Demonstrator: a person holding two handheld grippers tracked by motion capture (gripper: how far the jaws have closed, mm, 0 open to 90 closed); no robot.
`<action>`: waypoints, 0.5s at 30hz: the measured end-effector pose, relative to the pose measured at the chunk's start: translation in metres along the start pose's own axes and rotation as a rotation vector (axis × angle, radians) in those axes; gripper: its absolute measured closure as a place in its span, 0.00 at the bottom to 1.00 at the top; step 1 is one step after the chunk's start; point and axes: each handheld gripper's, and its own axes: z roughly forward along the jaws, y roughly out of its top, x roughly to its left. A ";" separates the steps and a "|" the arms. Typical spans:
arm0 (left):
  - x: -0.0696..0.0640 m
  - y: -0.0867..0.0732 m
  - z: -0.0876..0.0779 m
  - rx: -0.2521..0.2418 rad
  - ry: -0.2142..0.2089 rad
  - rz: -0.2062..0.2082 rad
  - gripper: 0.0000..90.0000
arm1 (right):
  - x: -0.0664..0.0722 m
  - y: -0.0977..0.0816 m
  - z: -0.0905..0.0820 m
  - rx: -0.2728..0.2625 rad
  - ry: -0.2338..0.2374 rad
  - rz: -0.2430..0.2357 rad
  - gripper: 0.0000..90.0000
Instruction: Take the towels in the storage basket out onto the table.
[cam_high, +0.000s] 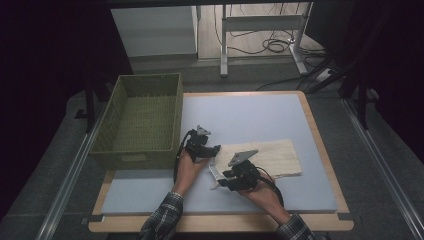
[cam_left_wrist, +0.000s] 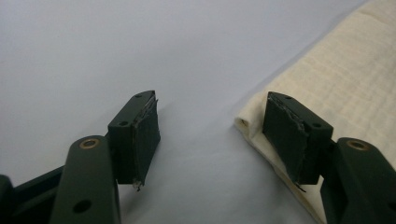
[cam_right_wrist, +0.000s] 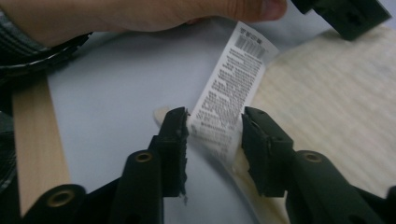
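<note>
High view: a cream folded towel (cam_high: 262, 156) lies flat on the grey mat (cam_high: 250, 117), just right of the green woven basket (cam_high: 140, 122), which stands empty. The left gripper (cam_high: 216, 148) sits at the towel's near-basket corner; the right gripper (cam_high: 219, 181) hovers at the same end, nearer the person, where the white care label (cam_high: 215, 172) sticks out.

Left gripper view: the jaws stand moderately apart over bare mat, gripping nothing — one pad (cam_left_wrist: 285, 135) rests against the towel's (cam_left_wrist: 336, 79) corner edge, the other is clear of it. To pick up well, this gripper should slide toward the towel until both pads straddle the full folded thickness.

Right gripper view: the jaws are part-open with the care label (cam_right_wrist: 229, 93) standing between them; the pads do not seem to press it. The towel (cam_right_wrist: 336, 102) spreads beyond, and the other hand (cam_right_wrist: 140, 16) lies across the top. I judge the label a poor hold — better to reach under it and pinch the towel's hem, so both corners lift together toward the basket.
</note>
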 end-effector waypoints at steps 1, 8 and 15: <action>0.000 0.000 0.000 0.000 0.000 -0.001 0.40 | 0.002 0.002 0.003 0.005 -0.005 -0.003 0.61; 0.000 0.000 0.000 0.001 -0.001 -0.002 0.40 | 0.016 0.006 0.021 0.053 -0.127 -0.105 0.65; 0.000 0.000 -0.001 -0.005 0.006 -0.004 0.46 | 0.008 0.007 0.019 0.057 -0.101 -0.035 0.93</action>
